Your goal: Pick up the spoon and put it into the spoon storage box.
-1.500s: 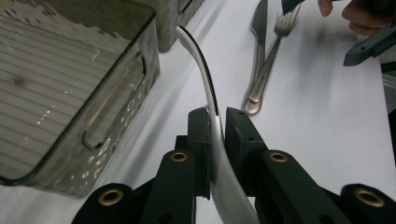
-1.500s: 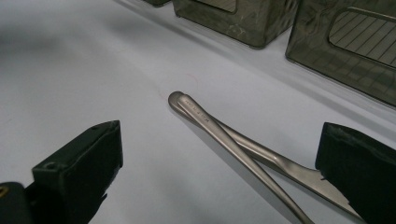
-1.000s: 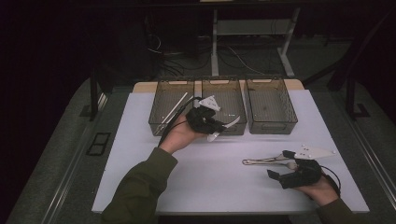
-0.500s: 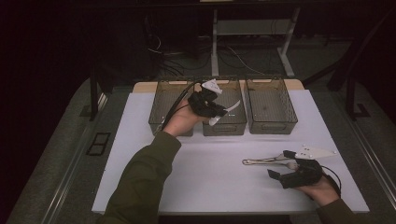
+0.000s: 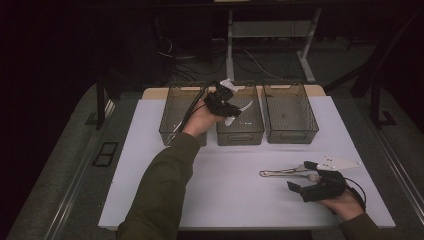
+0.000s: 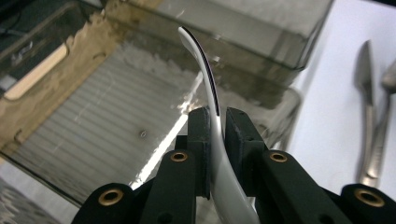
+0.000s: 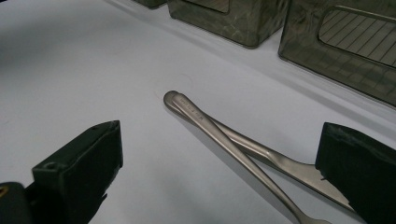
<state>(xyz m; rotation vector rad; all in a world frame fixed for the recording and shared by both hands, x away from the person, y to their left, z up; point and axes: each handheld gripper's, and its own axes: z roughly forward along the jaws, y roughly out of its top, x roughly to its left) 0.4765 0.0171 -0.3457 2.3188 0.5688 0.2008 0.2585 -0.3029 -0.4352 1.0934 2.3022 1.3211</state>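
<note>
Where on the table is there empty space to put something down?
The white table top is bare left of the sleeve, and in the middle between the sleeve and the metal cutlery. The far edge is crowded with three bins, and the right gripper sits by the cutlery.

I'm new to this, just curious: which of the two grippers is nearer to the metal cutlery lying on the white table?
The right. The right gripper rests open beside the metal cutlery; the left gripper is over the middle clear plastic bin, clamped on a white spoon.
</note>
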